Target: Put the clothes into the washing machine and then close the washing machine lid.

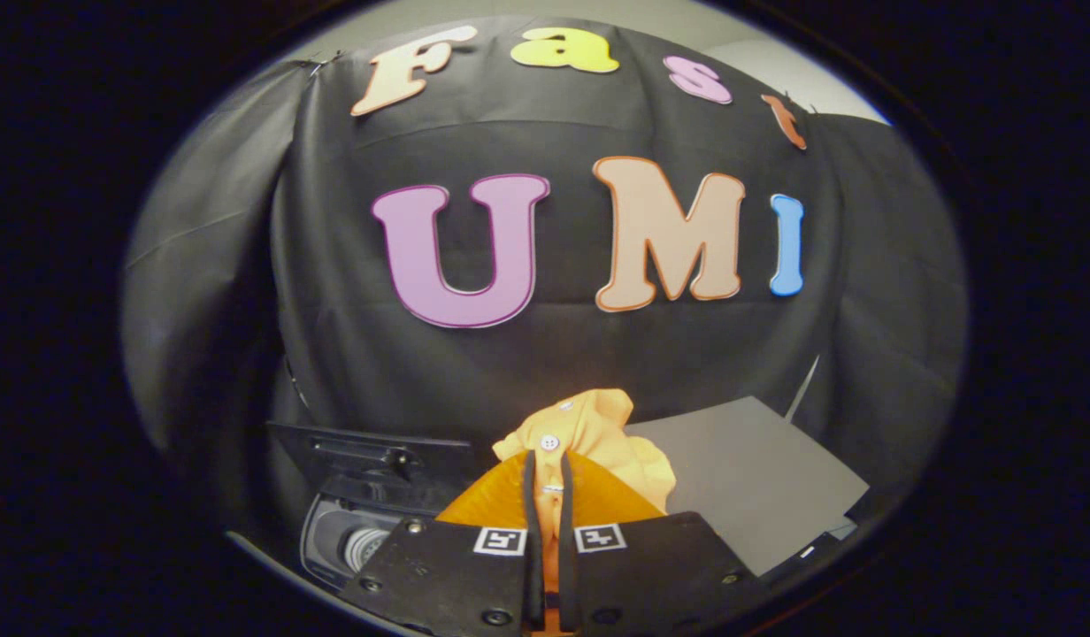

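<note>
The grey board [757,478] lies flat at 3 o'clock of the fingers, reaching back to the black cloth wall [554,354]. At 9 o'clock sits the washing machine [350,531], its dark lid [368,456] raised and its drum [361,547] open; what is inside cannot be told. The orange garment [598,433], with 2 white buttons, bunches just ahead of the fingertips, right of the machine's opening. The gripper [547,469] pinches it, its 2 fingers nearly together on a fold. Each finger base bears 1 square marker, unreadable
</note>
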